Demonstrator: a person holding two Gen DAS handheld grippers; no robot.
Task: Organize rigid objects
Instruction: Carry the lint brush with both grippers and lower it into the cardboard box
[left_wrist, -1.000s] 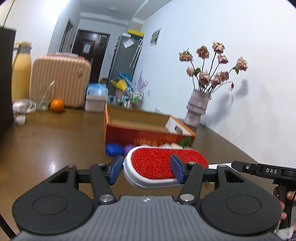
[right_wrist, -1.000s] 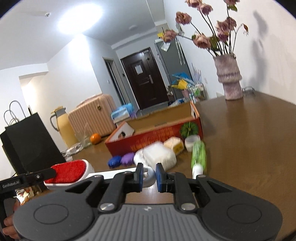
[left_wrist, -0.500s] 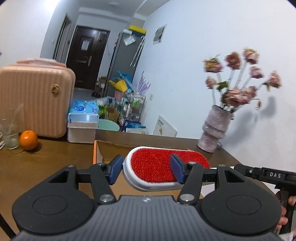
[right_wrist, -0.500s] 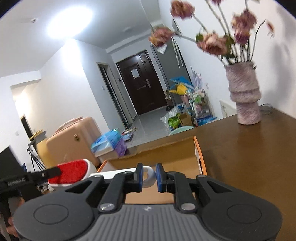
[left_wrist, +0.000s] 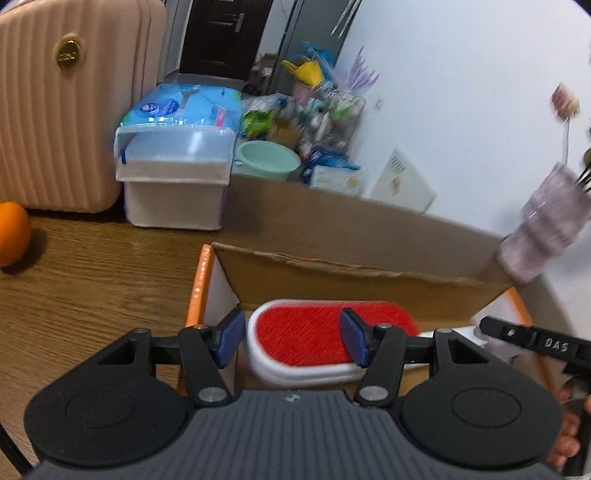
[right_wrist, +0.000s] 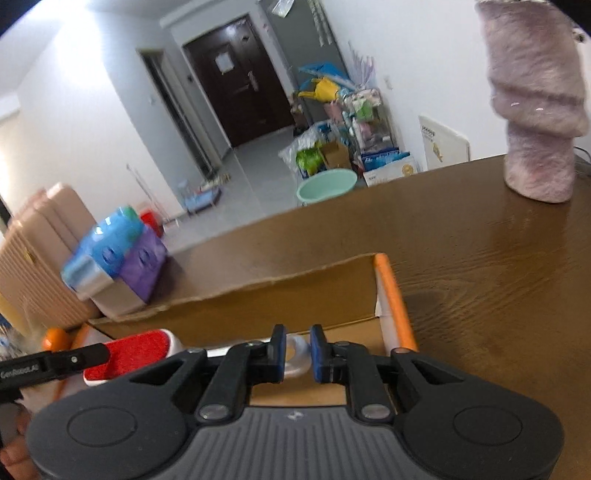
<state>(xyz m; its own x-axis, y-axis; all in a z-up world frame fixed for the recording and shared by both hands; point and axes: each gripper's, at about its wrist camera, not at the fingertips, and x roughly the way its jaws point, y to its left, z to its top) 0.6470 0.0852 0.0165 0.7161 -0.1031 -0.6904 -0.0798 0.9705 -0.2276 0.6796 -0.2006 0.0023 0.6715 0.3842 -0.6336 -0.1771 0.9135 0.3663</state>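
Bright indoor light, soft shadows. Vase (left_wrist: 543, 229) and blue box (right_wrist: 110, 254) motion-blurred. Glare on table (right_wrist: 517, 236). Strong fisheye bending, dark corners.

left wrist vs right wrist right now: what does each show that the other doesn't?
Left wrist only: the left claw clamped across the brush's red head, and the flower stems above the vase.

Right wrist only: the right claw pinching the brush's white ring end, and the open floor up to the dark door.

Both: the lint brush, the cardboard box, the orange, suitcase, green basin, vase.
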